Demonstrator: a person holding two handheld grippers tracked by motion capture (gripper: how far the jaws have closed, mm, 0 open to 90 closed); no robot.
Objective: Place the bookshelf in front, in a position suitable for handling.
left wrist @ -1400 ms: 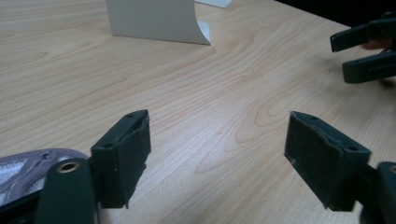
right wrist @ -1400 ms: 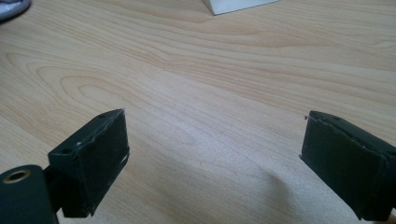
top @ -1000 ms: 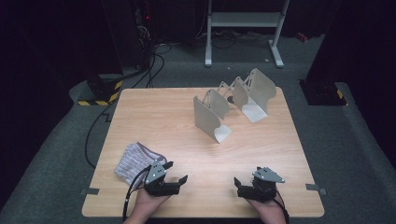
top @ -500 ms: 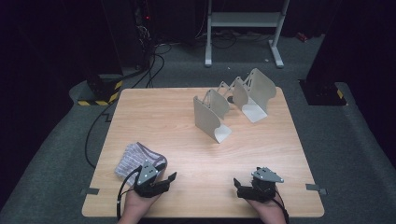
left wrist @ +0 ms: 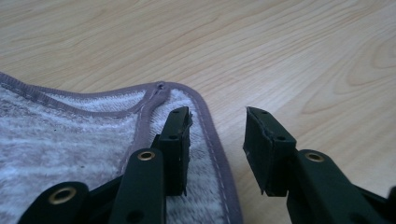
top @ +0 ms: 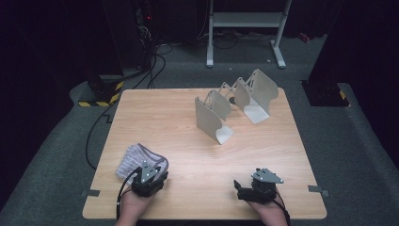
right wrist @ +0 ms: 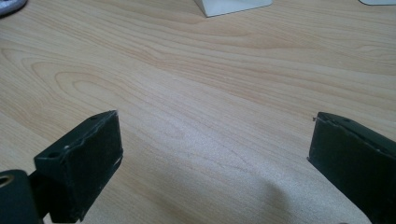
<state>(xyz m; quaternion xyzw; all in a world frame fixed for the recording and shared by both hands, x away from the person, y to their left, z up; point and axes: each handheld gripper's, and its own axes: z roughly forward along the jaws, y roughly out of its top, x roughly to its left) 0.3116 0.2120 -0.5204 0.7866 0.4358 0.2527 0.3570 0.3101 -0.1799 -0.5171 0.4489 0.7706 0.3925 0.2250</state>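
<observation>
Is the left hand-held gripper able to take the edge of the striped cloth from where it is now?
Probably yes: the left hand-held gripper has been closing, its jaws straddle the hem of the striped cloth, and nothing blocks it.

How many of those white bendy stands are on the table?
2. One white stand sits near the table's middle; the other white stand sits behind it, by the far right corner. None seems hidden.

Grey striped terry cloth with purple hem (left wrist: pixel 70 140): cut off at left and bottom edges. In the high view, its near corner is hidden beneath the left hand-held gripper (top: pixel 149 178).
</observation>
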